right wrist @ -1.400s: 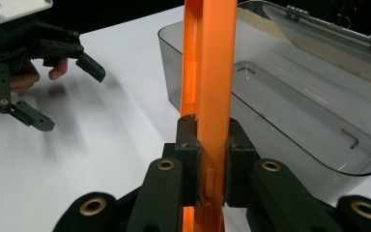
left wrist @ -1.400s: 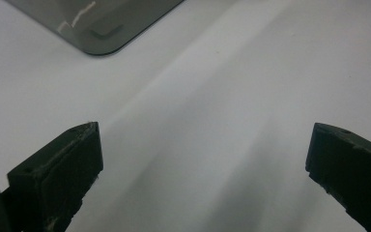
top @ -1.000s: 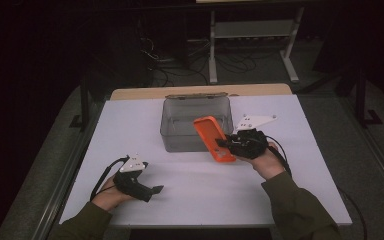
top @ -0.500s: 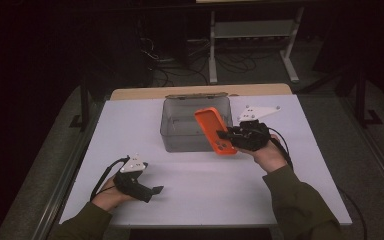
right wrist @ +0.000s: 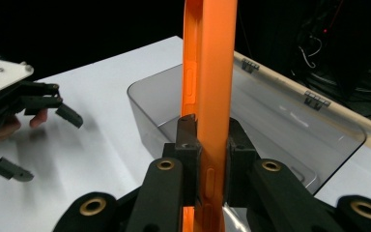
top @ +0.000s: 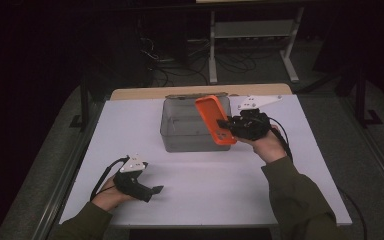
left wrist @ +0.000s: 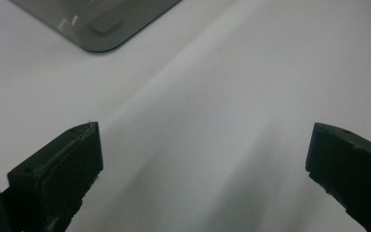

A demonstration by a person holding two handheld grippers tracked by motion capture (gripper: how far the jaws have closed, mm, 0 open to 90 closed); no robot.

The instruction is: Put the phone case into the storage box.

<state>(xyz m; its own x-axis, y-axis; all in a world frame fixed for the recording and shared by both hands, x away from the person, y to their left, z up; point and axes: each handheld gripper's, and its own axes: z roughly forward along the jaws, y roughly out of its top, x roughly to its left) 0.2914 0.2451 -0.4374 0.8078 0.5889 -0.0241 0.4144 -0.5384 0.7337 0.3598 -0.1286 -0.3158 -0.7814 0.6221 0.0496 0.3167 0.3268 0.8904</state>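
An orange phone case (top: 214, 120) hangs in the air at the right edge of a clear grey plastic bin (top: 190, 131). My right gripper (top: 226, 125) is shut on its lower part; in the right gripper view the two pads clamp the orange phone case (right wrist: 208, 92) edge-on, with the bin (right wrist: 270, 125) just behind it. My left gripper (top: 152, 190) rests low on the white table (top: 215, 185) at the front left. Its jaws stand wide open in the left gripper view (left wrist: 203, 169), nothing between them, and a corner of the bin (left wrist: 101, 24) shows ahead.
The white table top carries the bin at its middle back. A wooden strip (top: 195, 91) runs along the far edge. Behind it, in the dark, stand a metal rack (top: 252, 40) and loose cables (top: 165, 55).
My right gripper has lifted the orange phone case up and a little toward the bin's right rim. The left gripper has kept still.
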